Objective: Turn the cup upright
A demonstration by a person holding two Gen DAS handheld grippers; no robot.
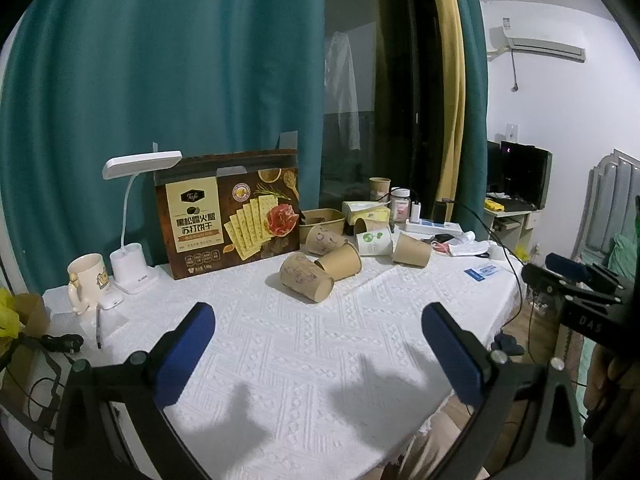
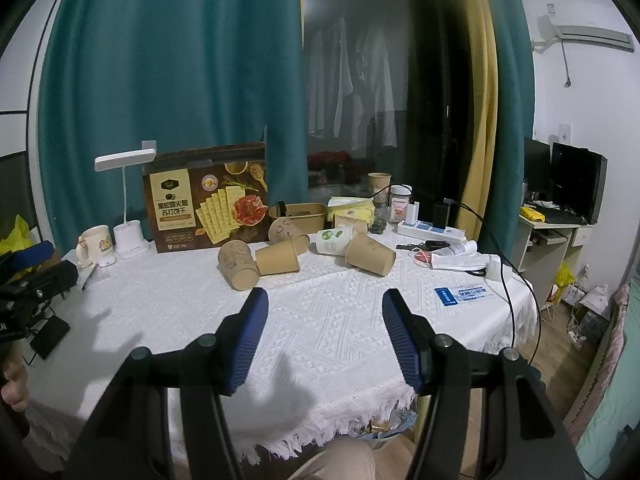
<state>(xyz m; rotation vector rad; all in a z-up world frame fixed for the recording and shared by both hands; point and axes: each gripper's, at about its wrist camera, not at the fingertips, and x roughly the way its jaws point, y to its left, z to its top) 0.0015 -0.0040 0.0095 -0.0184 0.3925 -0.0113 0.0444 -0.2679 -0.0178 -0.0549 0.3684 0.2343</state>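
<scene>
Several paper cups lie on their sides in a cluster at the far middle of the white tablecloth [image 1: 280, 360]. Nearest is a printed brown cup [image 1: 306, 282] [image 2: 238, 266], then a plain brown cup [image 1: 339, 262] [image 2: 280, 258]. A white cup with green print [image 1: 374, 240] [image 2: 336, 240] and another brown cup [image 1: 412, 250] [image 2: 370, 256] lie to their right. My left gripper [image 1: 318, 314] is open and empty, short of the cups. My right gripper [image 2: 326, 298] also has its blue pads apart with nothing between them, equally short of the cluster.
A cracker box [image 1: 232, 216], a white desk lamp [image 1: 132, 240] and a mug [image 1: 86, 276] stand at the back left. A brown paper bowl [image 2: 298, 214], a tissue box [image 2: 352, 206], an upright cup [image 2: 379, 184], a power strip [image 2: 430, 232] and a blue card [image 2: 462, 294] are at the back and right.
</scene>
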